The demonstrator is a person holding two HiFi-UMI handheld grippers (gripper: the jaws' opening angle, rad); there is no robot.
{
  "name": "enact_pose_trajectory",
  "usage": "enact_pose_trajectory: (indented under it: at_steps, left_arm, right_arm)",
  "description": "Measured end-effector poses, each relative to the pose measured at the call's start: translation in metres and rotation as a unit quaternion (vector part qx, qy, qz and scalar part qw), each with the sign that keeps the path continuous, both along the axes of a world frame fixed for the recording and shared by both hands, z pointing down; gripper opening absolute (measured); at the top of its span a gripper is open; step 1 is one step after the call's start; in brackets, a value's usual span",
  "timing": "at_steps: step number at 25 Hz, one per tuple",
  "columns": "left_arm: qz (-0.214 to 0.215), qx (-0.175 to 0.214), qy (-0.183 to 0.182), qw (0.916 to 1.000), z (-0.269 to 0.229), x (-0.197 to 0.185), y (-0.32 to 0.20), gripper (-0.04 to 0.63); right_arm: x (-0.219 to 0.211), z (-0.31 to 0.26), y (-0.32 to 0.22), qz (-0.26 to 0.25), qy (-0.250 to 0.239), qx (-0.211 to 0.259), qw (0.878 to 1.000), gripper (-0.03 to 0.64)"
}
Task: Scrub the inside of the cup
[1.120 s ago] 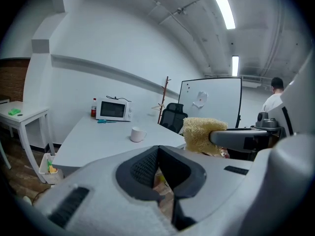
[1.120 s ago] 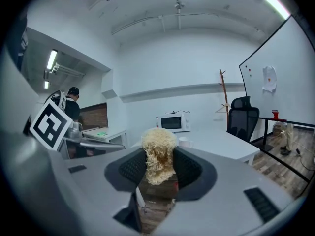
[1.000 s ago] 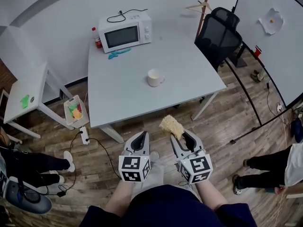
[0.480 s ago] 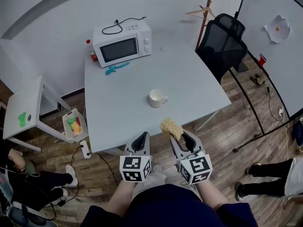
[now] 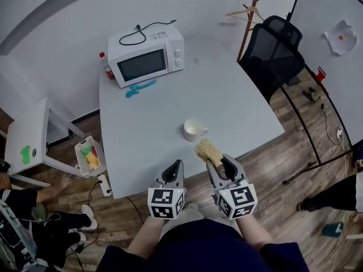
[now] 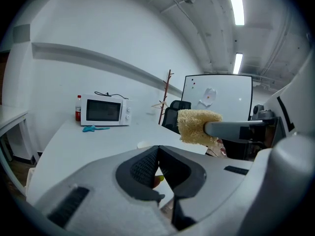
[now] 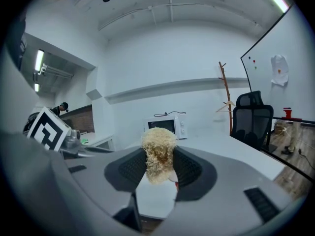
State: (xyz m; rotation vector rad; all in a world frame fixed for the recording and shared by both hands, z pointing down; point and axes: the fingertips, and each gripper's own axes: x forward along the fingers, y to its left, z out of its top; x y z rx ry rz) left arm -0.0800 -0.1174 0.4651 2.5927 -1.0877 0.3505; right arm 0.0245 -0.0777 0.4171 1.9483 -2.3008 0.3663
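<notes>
My left gripper (image 6: 157,150) is closest to me. Its own view shows the jaws pressed together with nothing between them. My right gripper (image 7: 158,161) is just beside it on the right. Its view shows the jaws squeezing a sponge (image 7: 158,139), which sticks out past the tips.

Only the head view shows where both tools are. Their tips reach the near edge of the table (image 5: 238,101), with wood floor under my hands. The cup (image 5: 193,129) shows clearly in that view alone. It stands upright on the table, close to the near edge, just past the sponge and not touching it. There is open table all round the cup.

At the far left of the table are a microwave (image 5: 146,57) and a small blue thing (image 5: 140,88). A black chair (image 5: 272,44) stands by the far right edge.
</notes>
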Motion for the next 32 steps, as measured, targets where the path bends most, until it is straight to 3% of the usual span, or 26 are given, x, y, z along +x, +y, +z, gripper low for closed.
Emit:
enact_pose_trajectory:
  at_steps: [13,28,29,31,32]
  left_arm:
    - [-0.024,-0.03,-0.014,0.9992,0.033,0.016,-0.055,0.017]
    - [-0.028,-0.041,-0.035,0.9982,0.072,0.059,-0.087,0.02]
    - [-0.025,-0.041,-0.035,0.9982,0.075,0.063,-0.088,0.028]
    - [-0.017,-0.039,-0.038,0.9984,0.083,0.07,-0.09,0.212]
    - [-0.016,-0.036,-0.042,0.9983,0.087,0.073,-0.091,0.247]
  right_arm:
    - [0.041,0.009,-0.055,0.004,0.001,-0.014,1.0,0.16]
    - [0.071,0.015,-0.143,-0.091,-0.008,-0.026,0.995,0.16]
    - [0.071,0.016,-0.148,-0.097,-0.008,-0.027,0.995,0.16]
    - [0.07,0.017,-0.155,-0.111,-0.01,-0.028,0.993,0.16]
    - [0.07,0.018,-0.157,-0.117,-0.011,-0.029,0.993,0.16]
